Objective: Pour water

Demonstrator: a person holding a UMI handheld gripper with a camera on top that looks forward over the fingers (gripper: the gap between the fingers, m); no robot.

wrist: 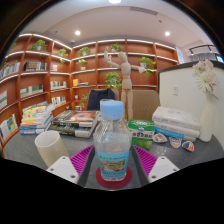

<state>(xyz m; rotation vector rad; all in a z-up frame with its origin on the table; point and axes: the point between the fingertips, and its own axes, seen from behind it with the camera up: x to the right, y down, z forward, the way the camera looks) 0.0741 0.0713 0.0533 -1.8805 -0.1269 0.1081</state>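
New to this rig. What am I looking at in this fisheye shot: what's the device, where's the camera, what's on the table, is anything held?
There is no robot arm here: a person carries a handheld two-finger gripper, and the single picture comes from a wide-angle camera riding on it, looking forward along the fingers. The pink pads are the fingers' inner faces. A clear water bottle with a light blue cap stands between them; the pads seem to press on its sides, so it looks gripped. On the grey table a paper cup stands just beside the bottle, with stacked books and a white box beyond. Wooden bookshelves fill the background.
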